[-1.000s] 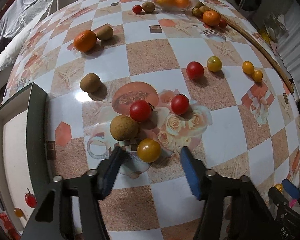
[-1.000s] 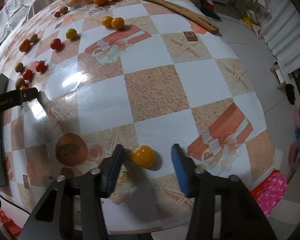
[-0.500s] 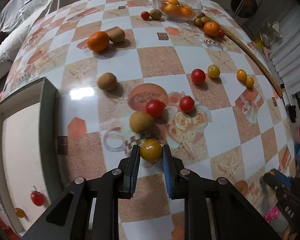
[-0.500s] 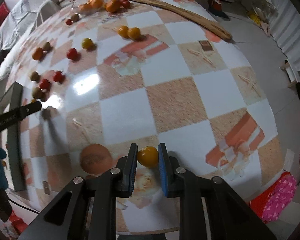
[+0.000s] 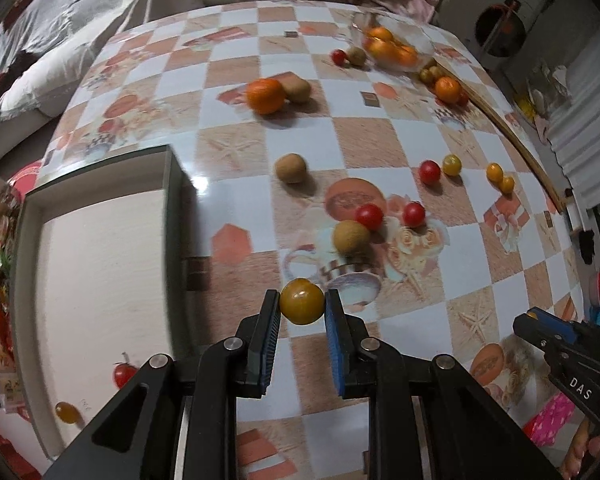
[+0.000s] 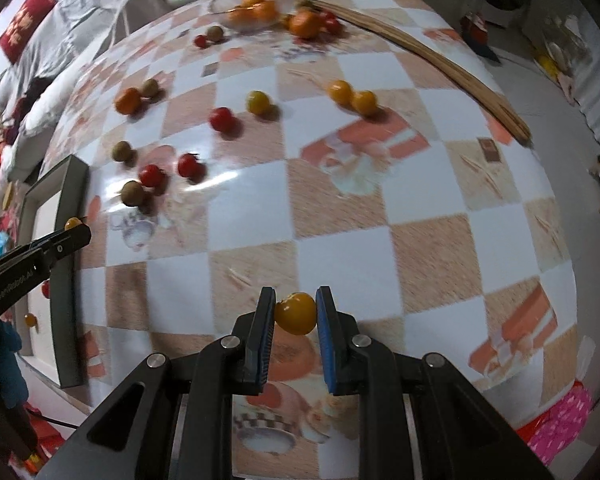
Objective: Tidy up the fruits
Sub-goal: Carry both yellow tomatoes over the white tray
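Note:
My left gripper [image 5: 302, 306] is shut on a yellow tomato [image 5: 302, 307] and holds it above the table, to the right of a grey tray [image 5: 100, 264]. The tray holds a red tomato [image 5: 123, 374] and a yellow tomato [image 5: 66, 412]. My right gripper [image 6: 296, 312] is shut on another yellow tomato [image 6: 296, 314], lifted above the near table. Red tomatoes [image 5: 370, 216], kiwis [image 5: 291, 168], an orange [image 5: 265, 95] and yellow tomatoes [image 5: 452, 165] lie scattered on the checked table. The left gripper also shows in the right wrist view [image 6: 74, 236].
A glass bowl [image 5: 392, 46] with oranges stands at the far end. A long wooden stick [image 6: 432, 64] lies along the right edge of the table. A sofa with clothes is behind the table. The right gripper's tip [image 5: 540, 324] shows in the left wrist view.
Both grippers closed on their yellow tomatoes and lifted them. The left one has moved left toward the tray; the right one has risen and moved left over the table.

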`<control>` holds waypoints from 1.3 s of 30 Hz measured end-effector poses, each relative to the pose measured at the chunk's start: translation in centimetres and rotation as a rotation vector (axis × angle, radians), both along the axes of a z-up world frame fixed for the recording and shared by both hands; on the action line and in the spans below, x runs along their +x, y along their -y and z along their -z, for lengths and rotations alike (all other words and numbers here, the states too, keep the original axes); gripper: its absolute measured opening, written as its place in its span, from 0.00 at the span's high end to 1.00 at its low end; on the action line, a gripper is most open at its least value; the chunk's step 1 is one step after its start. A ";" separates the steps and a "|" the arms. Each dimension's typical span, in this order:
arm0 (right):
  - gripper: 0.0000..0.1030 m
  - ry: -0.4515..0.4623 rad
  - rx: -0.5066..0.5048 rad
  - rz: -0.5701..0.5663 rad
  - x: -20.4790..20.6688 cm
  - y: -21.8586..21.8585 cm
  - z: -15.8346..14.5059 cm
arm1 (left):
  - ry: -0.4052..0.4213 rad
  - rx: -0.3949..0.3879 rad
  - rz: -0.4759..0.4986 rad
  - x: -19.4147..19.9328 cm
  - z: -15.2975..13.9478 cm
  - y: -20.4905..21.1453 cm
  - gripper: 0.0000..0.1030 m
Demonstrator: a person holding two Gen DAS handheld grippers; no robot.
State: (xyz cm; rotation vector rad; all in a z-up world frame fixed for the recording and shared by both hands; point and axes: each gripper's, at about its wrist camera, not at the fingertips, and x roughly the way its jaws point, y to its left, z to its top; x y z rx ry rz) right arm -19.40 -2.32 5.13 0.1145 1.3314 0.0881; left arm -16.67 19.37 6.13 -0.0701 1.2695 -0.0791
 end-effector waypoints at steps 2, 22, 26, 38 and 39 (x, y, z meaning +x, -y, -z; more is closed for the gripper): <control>0.78 0.003 0.003 -0.025 0.5 -0.9 -0.2 | 0.006 -0.002 -0.020 -0.2 -0.3 -0.9 0.77; 0.78 0.049 0.075 -0.331 4.6 -14.3 -1.9 | 0.066 0.037 -0.270 -2.9 -2.3 -11.4 0.77; 0.78 0.052 0.103 -0.405 5.5 -17.8 -2.0 | 0.066 0.057 -0.328 -3.3 -1.9 -13.9 0.77; 0.78 0.055 0.163 -0.523 9.1 -27.4 -1.1 | 0.049 0.107 -0.436 -1.2 0.9 -19.9 0.77; 0.78 0.052 0.163 -0.527 9.5 -28.0 -0.9 | 0.047 0.110 -0.440 -1.0 1.2 -20.1 0.77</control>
